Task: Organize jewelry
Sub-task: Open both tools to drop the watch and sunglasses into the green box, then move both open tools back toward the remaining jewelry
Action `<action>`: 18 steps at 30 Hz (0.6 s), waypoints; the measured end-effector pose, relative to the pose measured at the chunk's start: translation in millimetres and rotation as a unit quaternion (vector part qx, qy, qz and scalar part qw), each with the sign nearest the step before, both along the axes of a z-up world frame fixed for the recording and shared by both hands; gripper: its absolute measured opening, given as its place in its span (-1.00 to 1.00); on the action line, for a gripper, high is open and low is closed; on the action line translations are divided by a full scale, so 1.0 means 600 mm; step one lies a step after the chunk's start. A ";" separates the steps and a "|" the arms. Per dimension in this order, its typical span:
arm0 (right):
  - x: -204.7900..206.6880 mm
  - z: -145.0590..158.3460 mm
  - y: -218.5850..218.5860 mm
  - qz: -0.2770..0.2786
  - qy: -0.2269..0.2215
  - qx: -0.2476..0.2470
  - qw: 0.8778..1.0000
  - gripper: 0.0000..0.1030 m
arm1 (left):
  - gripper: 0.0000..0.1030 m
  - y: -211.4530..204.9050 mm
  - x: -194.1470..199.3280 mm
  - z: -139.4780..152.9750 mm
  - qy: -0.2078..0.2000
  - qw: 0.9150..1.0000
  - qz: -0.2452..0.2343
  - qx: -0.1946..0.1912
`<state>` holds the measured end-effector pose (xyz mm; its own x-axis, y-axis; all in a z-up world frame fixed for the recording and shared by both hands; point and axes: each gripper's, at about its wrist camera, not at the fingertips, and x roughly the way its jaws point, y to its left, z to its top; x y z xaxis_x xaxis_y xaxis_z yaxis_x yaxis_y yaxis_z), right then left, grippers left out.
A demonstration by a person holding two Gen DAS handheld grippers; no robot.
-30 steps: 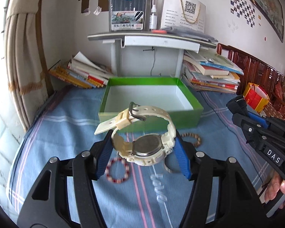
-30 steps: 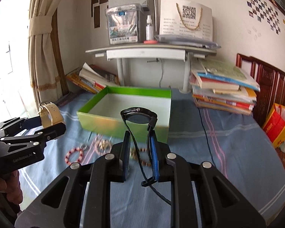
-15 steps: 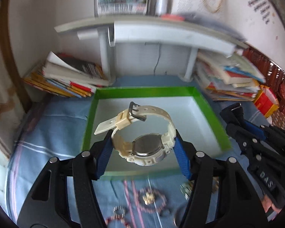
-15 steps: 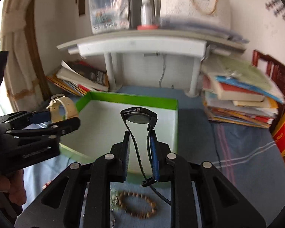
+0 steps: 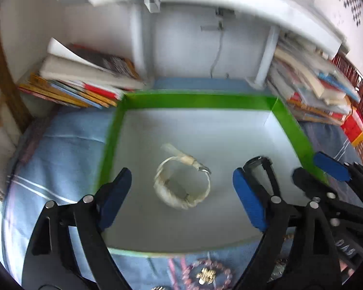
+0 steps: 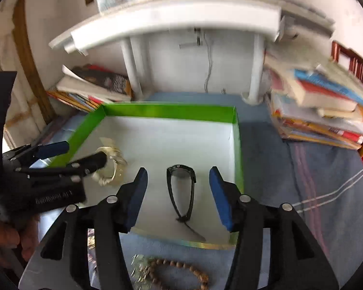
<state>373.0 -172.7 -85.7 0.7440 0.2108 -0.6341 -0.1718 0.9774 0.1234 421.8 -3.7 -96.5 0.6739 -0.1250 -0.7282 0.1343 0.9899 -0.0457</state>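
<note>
The left gripper (image 5: 182, 200) has its two blue fingers (image 5: 115, 197) spread wide, and they have just been opening. Nothing is pressed between them. The cream watch (image 5: 182, 184) shows in the gap between the fingers, but they do not touch it. It looks blurry in the left wrist view. It is inside the green box (image 5: 196, 101), over the white floor of the box, on the left side.

The right gripper (image 6: 179, 195) also has its blue fingers (image 6: 138, 195) apart, and they too have just been opening. The black watch (image 6: 181, 188) shows between them with space on both sides, so it is not gripped. Its round face points to the far wall of the box and its thin strap runs back to the near wall. It is in the right part of the green box.

In the right wrist view, the left gripper comes in from the left edge, and one of its fingers is in front of the cream watch. A hand (image 6: 4, 239) holds it at the bottom left.

Just in front of the box, on the blue striped bed cover (image 6: 302, 174), lie a brown bead bracelet (image 6: 179, 273) and a pink bead bracelet (image 5: 205, 273), with some small shiny bits near them.

Behind the box stands a little white table (image 6: 171, 21). Piles of books (image 6: 321, 106) sit on both sides of its legs.
</note>
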 end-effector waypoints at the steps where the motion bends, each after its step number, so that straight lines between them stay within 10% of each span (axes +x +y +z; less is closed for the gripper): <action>1: -0.020 0.017 -0.004 0.000 -0.015 -0.001 1.000 0.02 | 0.65 0.011 -0.018 0.021 -0.013 1.000 -0.002 -0.007; 9: -0.240 0.088 -0.051 -0.012 -0.085 0.018 0.996 0.16 | 0.86 0.087 -0.254 0.126 -0.115 0.992 0.003 -0.044; 18: -0.386 0.040 -0.015 0.000 -0.059 0.016 0.998 0.16 | 0.86 0.088 -0.457 0.072 -0.119 0.992 0.030 -0.018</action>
